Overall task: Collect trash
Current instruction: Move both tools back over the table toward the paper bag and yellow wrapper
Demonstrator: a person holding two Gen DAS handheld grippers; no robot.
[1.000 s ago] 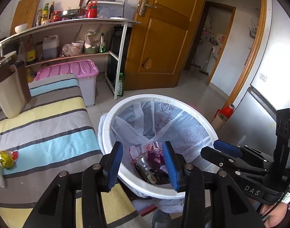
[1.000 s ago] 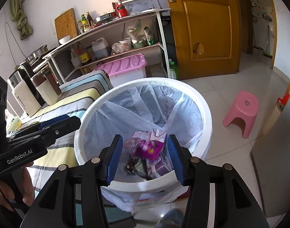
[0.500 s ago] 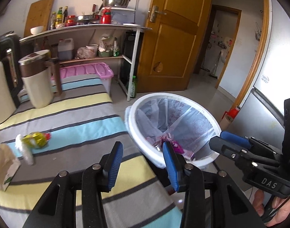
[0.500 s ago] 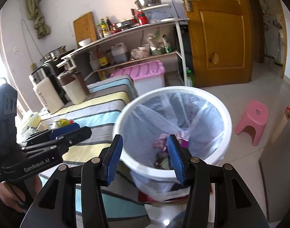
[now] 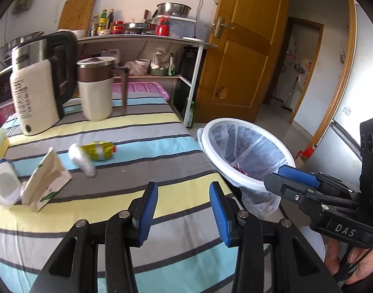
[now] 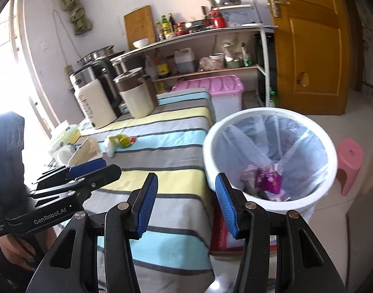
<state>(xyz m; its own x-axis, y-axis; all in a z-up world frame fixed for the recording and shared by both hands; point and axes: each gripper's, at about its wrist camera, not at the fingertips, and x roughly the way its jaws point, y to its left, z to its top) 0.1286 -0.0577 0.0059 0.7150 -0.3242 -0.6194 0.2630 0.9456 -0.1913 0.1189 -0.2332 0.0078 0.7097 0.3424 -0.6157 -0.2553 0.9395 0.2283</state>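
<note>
Trash on the striped table: yellow wrapper lies nearest, so we approach low, both grippers half-open and empty.

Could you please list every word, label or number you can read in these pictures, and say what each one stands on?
"DAS": on the body of the right gripper, left wrist view.
"GenRobot.AI": on the body of the left gripper, right wrist view.
Print on the cream bottle: too blurred to read.
Print on the bin liner: too faint to read.
Labels on the sauce bottles: too small.
</note>
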